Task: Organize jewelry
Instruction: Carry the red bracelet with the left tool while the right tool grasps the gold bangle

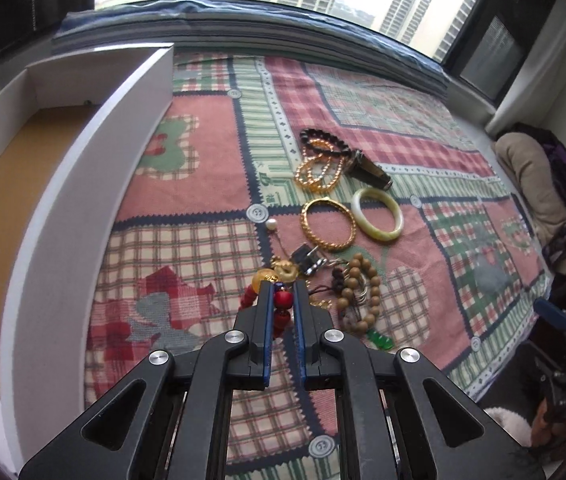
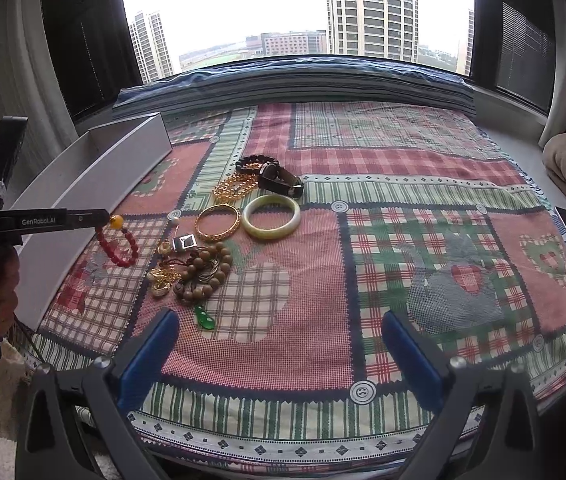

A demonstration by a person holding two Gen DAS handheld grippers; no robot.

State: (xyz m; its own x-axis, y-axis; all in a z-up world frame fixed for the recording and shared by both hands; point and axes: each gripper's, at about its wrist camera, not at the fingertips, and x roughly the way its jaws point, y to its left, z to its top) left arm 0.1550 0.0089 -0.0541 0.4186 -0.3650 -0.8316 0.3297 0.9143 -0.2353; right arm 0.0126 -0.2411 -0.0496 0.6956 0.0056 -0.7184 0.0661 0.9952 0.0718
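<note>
From the left wrist view, we have the left gripper (image 1: 282, 300) clamped tight on the red bead bracelet (image 1: 283, 300), its blue pads nearly together with a red bead pinched between them. The rest of the strand hangs below and to the left of the gripper tips, with an amber bead (image 1: 261, 279) just beyond them. Off to the gripper's left sits the white tray (image 1: 83, 168) with its tan floor, and we see nothing lying in the part that shows. Ahead of the gripper the rest of the jewelry is spread on the patchwork cloth (image 1: 203, 184): a gold bangle (image 1: 327, 224) touching a pale jade bangle (image 1: 377, 214), a wooden bead bracelet (image 1: 361, 290) just to the right of the tips, a gold chain (image 1: 319, 168) farther out.

Over to the right wrist view: our right gripper (image 2: 279, 356) stands wide open with nothing between its blue pads, hovering low over the cloth (image 2: 363, 280), the pile ahead and to its left. Far left, we see the left gripper (image 2: 101, 216) side on, the red bracelet (image 2: 117, 246) dangling from it clear of the cloth, right beside the tray wall (image 2: 83, 184).

So we judge the step in hand is carrying the first piece across. Next we need to swing it over the tray wall, lower it, and only then release, minding the loose loop doesn't snag on the rim.
</note>
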